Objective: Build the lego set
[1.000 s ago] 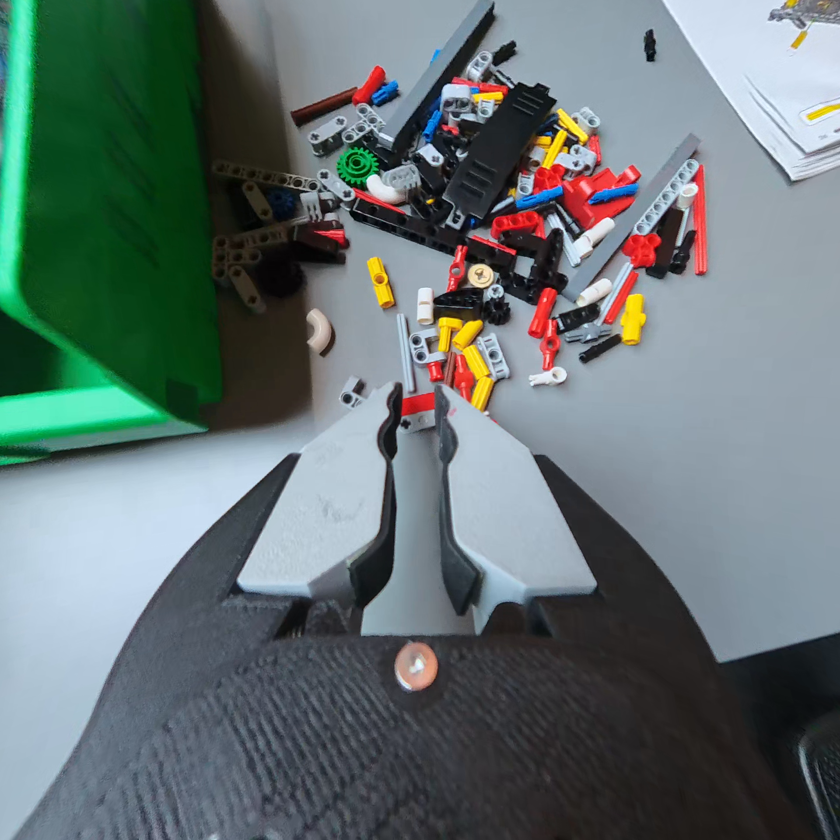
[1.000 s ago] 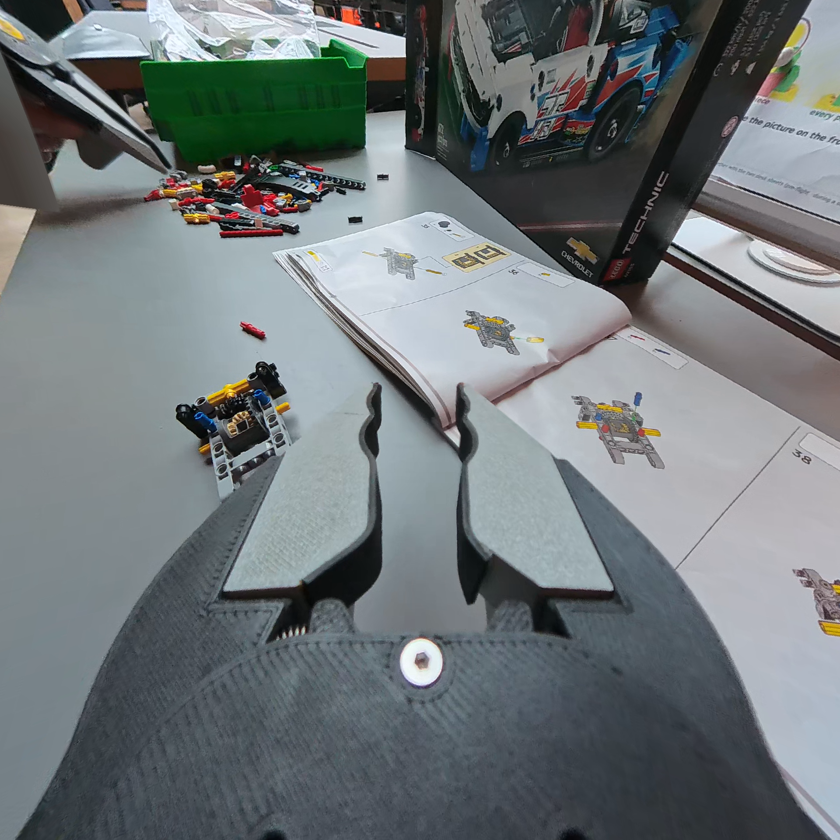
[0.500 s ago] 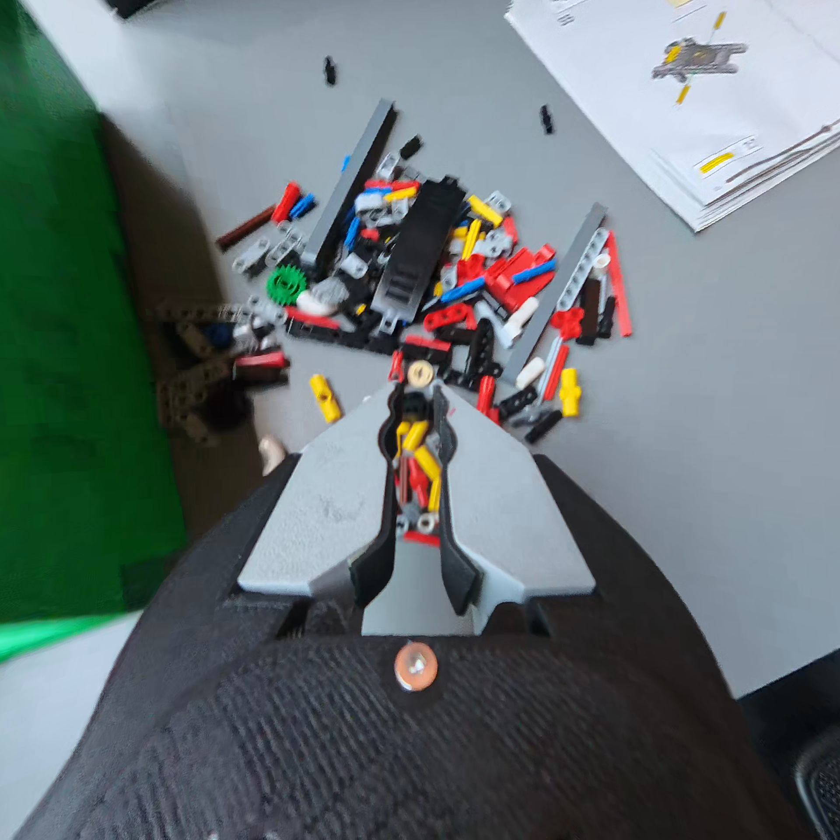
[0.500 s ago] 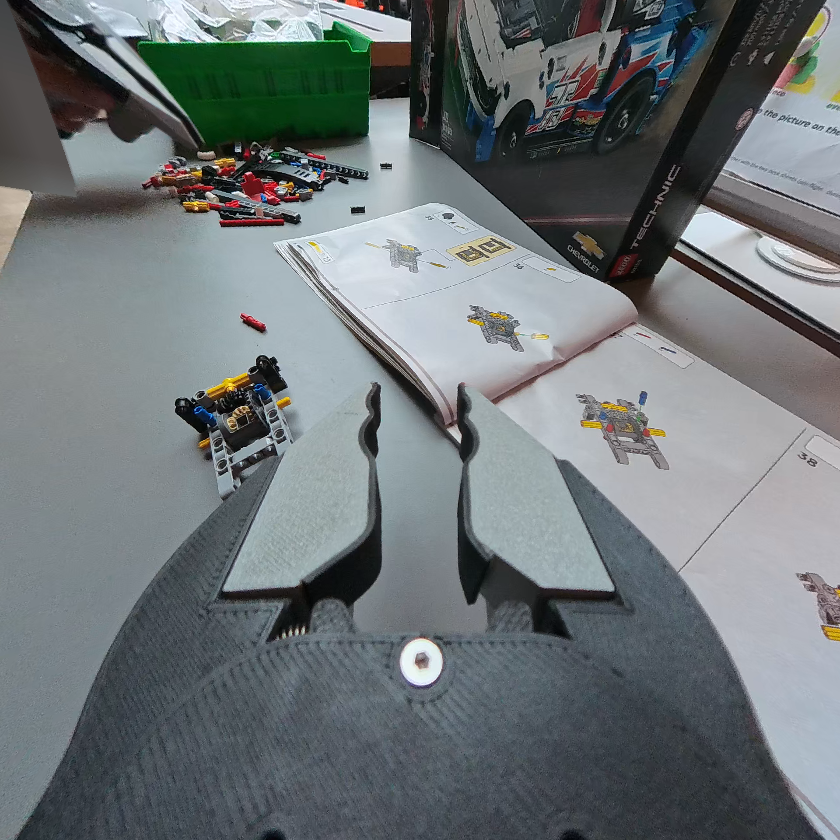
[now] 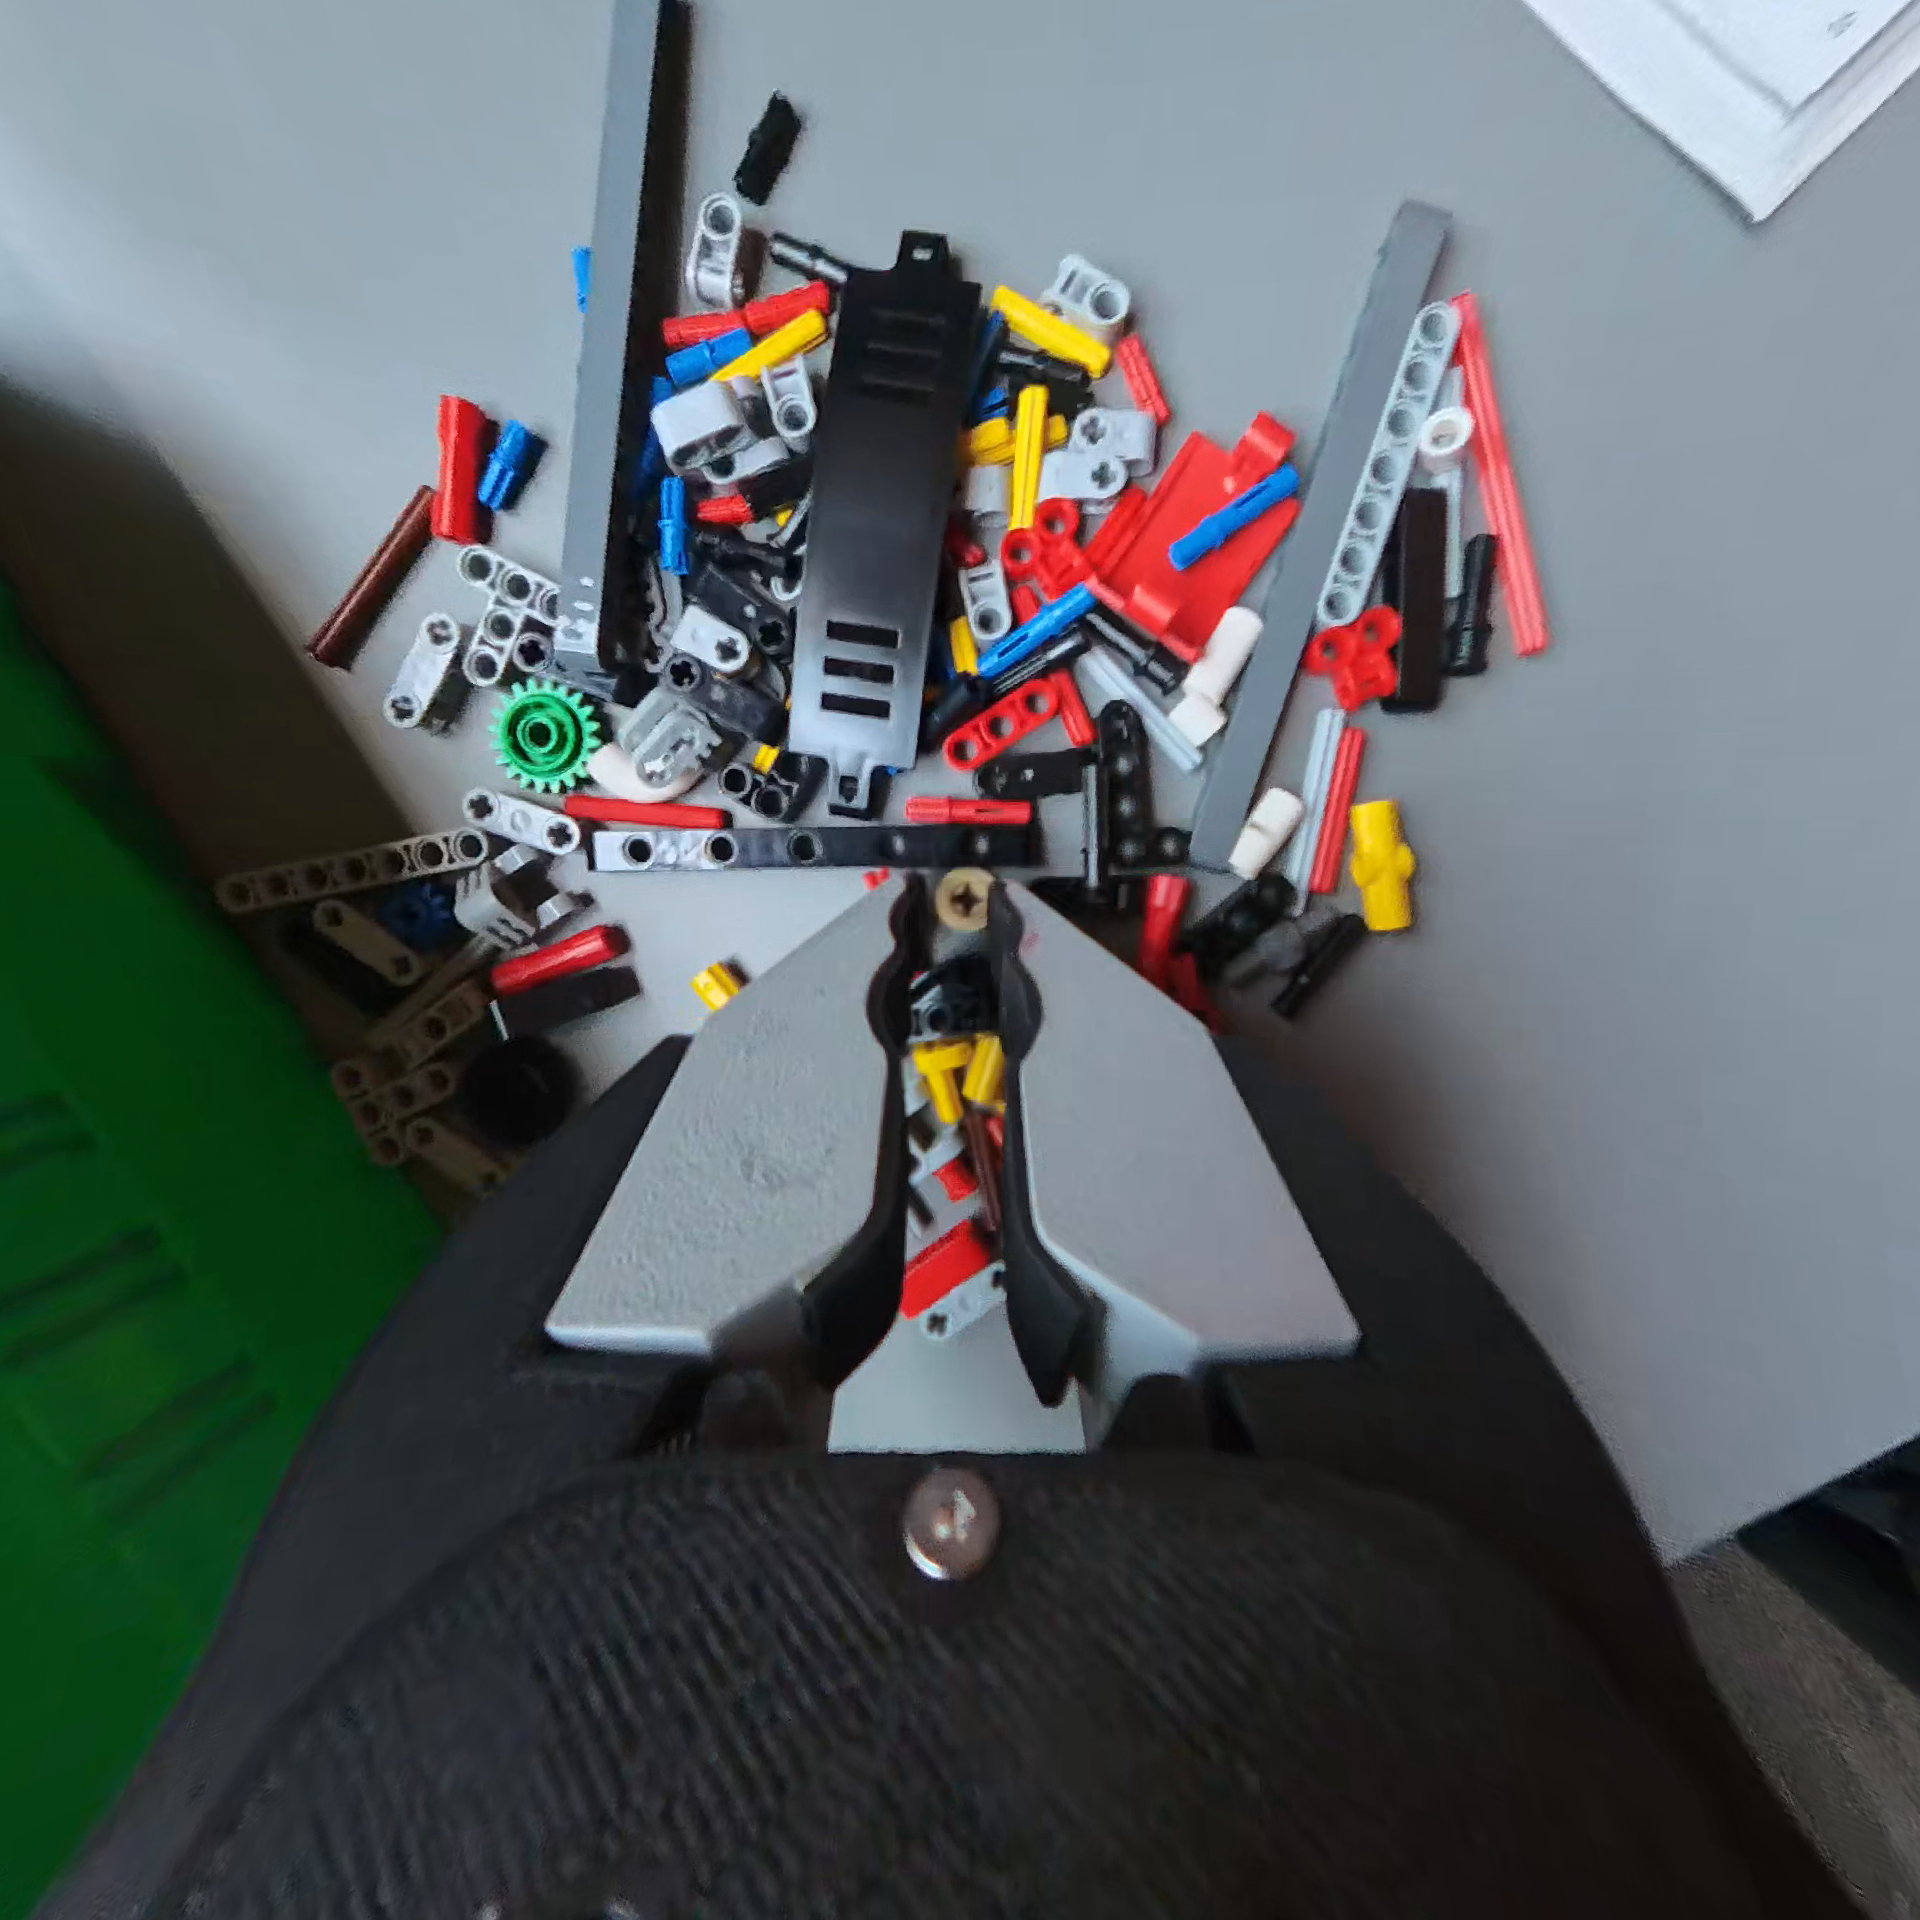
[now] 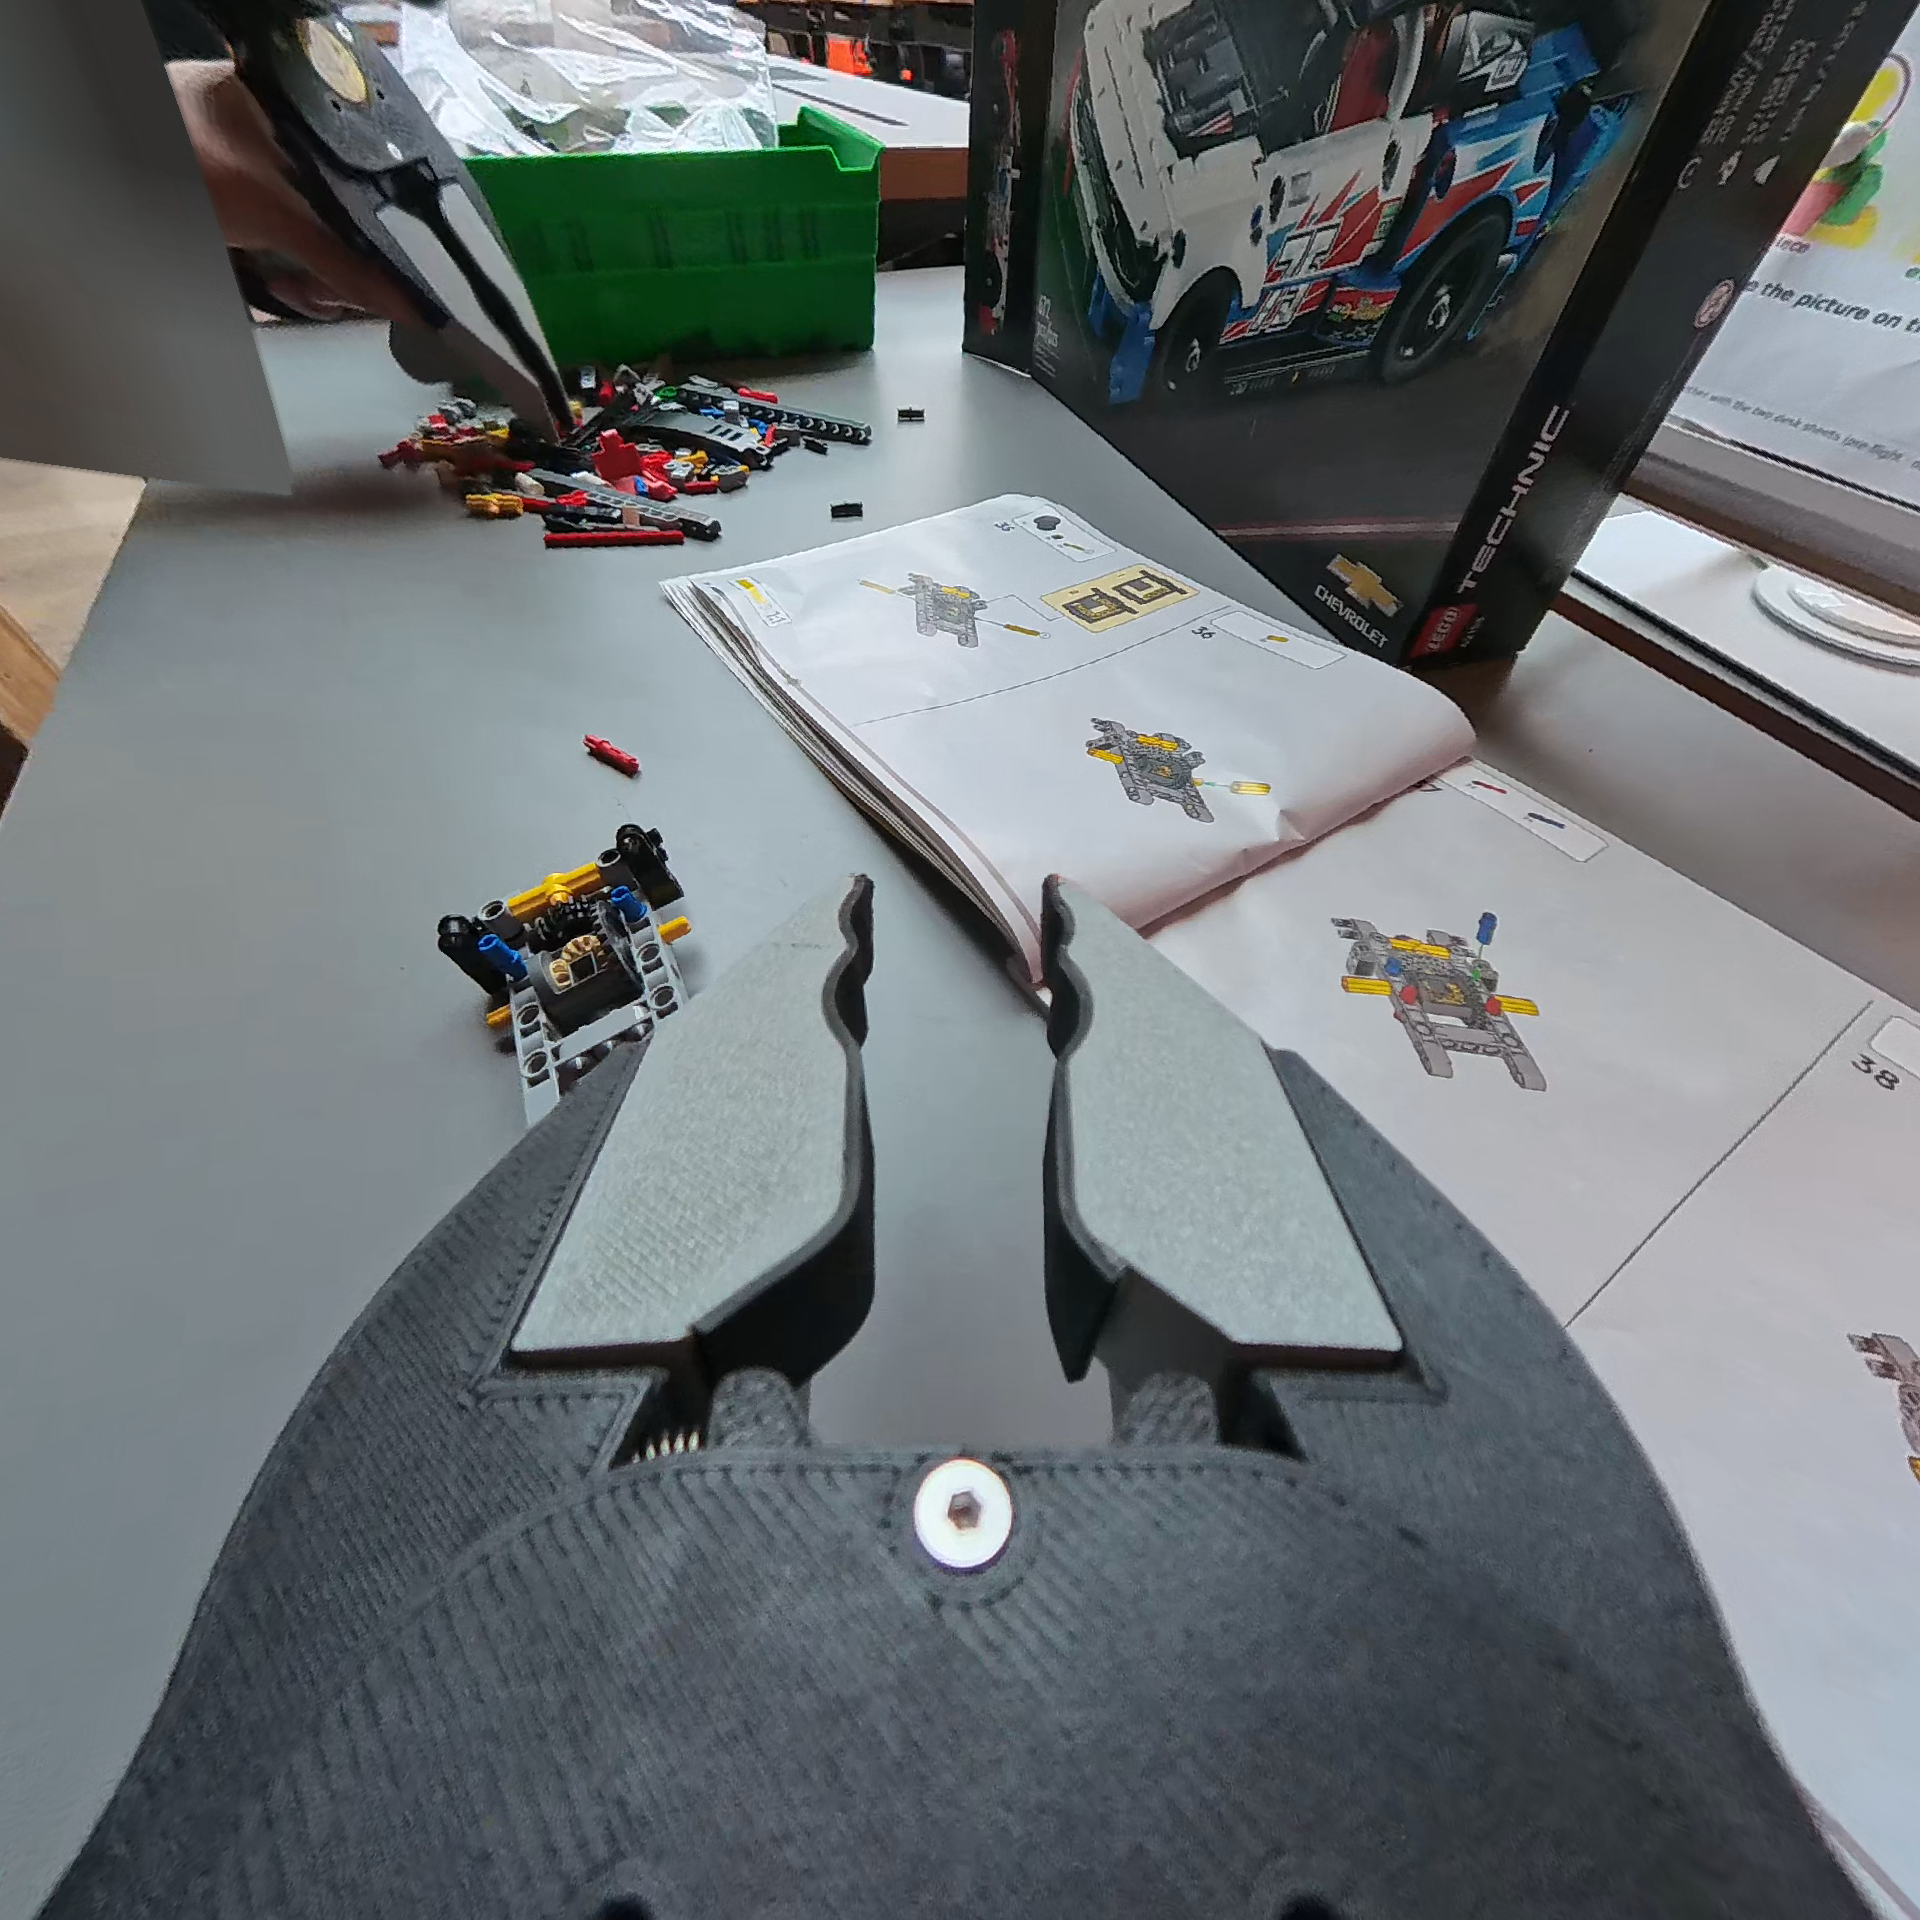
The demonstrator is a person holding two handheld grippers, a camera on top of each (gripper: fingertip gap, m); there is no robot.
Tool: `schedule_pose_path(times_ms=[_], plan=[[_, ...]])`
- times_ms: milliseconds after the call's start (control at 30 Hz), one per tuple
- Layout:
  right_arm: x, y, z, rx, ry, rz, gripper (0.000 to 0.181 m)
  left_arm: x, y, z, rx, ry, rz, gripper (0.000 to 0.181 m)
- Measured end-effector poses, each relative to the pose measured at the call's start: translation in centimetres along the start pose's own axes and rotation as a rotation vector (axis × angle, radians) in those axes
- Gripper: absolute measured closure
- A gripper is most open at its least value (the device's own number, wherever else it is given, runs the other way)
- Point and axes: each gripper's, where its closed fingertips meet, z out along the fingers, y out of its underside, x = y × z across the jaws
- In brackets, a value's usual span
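Narrowly parted and holding nothing, the jaws of the left gripper (image 5: 948,902) now frame a small tan round piece with a cross hole (image 5: 965,898) at the near edge of the scattered pile of coloured plastic pieces (image 5: 883,540), having advanced from short of it a second ago; a pick seems imminent. Jaws of the right gripper (image 6: 954,902) stay moderately open and empty above the grey table (image 6: 260,831), the small black-and-yellow partial assembly (image 6: 571,956) lying just left of them, beside the open white instruction booklet (image 6: 1039,686).

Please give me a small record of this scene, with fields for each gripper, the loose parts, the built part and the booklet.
left gripper: open, fingers down over the pile, at a tan round piece
right gripper: open, empty, above the grey table
loose parts: heaped beside the green bin
small assembly: left of right gripper
instruction booklet: open
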Motion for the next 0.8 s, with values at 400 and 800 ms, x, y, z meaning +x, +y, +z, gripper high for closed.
schedule_pose_path(times_ms=[400,800], plan=[[0.1,-0.4,-0.3,0.029,-0.007,0.021,0.153,0.0,0.3,0.6,-0.037,0.026,0.024,0.172],[0.1,-0.4,-0.4,0.035,-0.008,0.022,0.154,0.0,-1.1,1.0,0.029,0.023,0.052,0.159]])
